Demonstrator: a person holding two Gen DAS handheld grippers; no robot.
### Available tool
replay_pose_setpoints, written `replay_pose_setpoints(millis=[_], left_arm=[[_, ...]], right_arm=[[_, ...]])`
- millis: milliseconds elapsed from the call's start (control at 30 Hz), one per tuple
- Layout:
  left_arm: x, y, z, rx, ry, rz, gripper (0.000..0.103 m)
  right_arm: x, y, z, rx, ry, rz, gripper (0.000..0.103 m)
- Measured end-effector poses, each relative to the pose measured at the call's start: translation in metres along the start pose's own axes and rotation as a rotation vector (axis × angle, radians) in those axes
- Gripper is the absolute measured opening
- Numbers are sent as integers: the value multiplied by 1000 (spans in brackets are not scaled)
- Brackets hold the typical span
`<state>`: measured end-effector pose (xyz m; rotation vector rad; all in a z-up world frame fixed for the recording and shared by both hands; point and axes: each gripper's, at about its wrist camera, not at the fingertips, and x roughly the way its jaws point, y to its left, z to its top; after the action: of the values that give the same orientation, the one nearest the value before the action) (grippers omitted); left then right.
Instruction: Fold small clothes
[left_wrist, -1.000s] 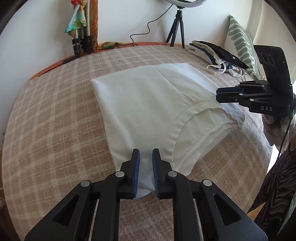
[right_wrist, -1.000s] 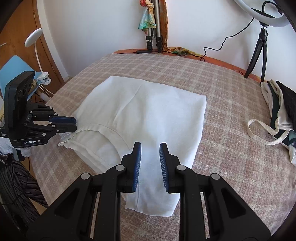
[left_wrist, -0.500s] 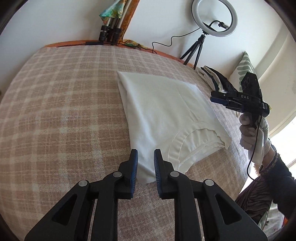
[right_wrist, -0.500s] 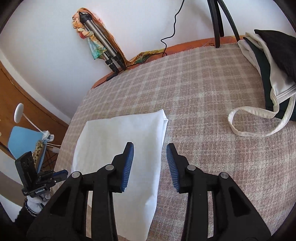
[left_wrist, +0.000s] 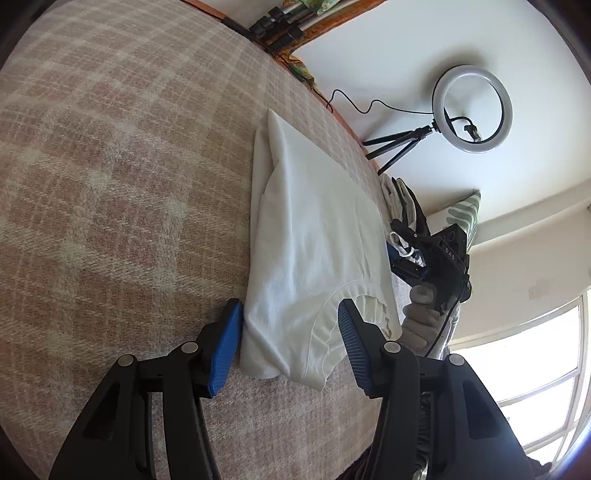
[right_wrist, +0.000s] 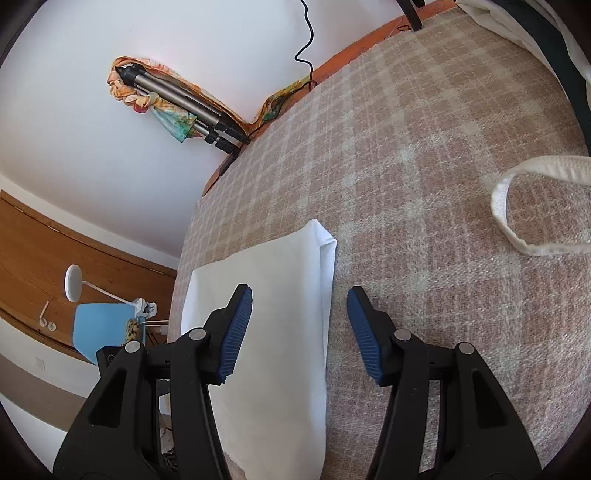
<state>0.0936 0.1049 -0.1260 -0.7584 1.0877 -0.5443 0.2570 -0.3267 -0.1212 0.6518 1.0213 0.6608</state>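
Observation:
A folded white garment (left_wrist: 314, 236) lies on the plaid bedcover (left_wrist: 110, 166). My left gripper (left_wrist: 290, 341) is open, its jaws straddling the near end of the garment with its curved hem. In the left wrist view the right gripper (left_wrist: 413, 264) shows at the garment's far side. In the right wrist view my right gripper (right_wrist: 299, 332) is open, its jaws straddling the garment's folded long edge (right_wrist: 325, 295), near one corner. Whether the pads touch the cloth I cannot tell.
A pile of dark and white clothes (left_wrist: 402, 199) and a white strap loop (right_wrist: 532, 206) lie beyond the garment. A ring light on a tripod (left_wrist: 469, 110), folded tripods (right_wrist: 184, 103) and a green-patterned pillow (left_wrist: 465, 210) stand at the bed's edges.
Both grippers have opened wide and dropped low to the garment's edges. The left moved toward the hem end, the right toward the folded side edge.

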Motion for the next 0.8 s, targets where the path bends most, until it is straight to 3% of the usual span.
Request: replay_pose_setpoints(millis=[100,233,267,333,367,400,500,800], left_arm=[[3,4,3,-51,-9,-45,49],[10,-5,7,-19,-2,-24,46],[11,-5,8,-17,0,-11,38],[17,-6,9,-20,4,14,22],[19,-5,9,-23,4,22,11],[19,-5,8,-21,4,27,10],[20,-14,8,28,-7,60,9],[11,-54,15,173,-76,63,8]], right_arm=[[6,1,1,4,5,23,56],[17,11,2,-19,23,23,56],[19,12,2,-22,23,23,56],[24,12,2,-2,40,31,45],[27,11,2,11,47,27,33],[31,11,1,19,52,22,23],[31,17,1,13,46,21,12],[14,67,4,-109,-25,-35,10]])
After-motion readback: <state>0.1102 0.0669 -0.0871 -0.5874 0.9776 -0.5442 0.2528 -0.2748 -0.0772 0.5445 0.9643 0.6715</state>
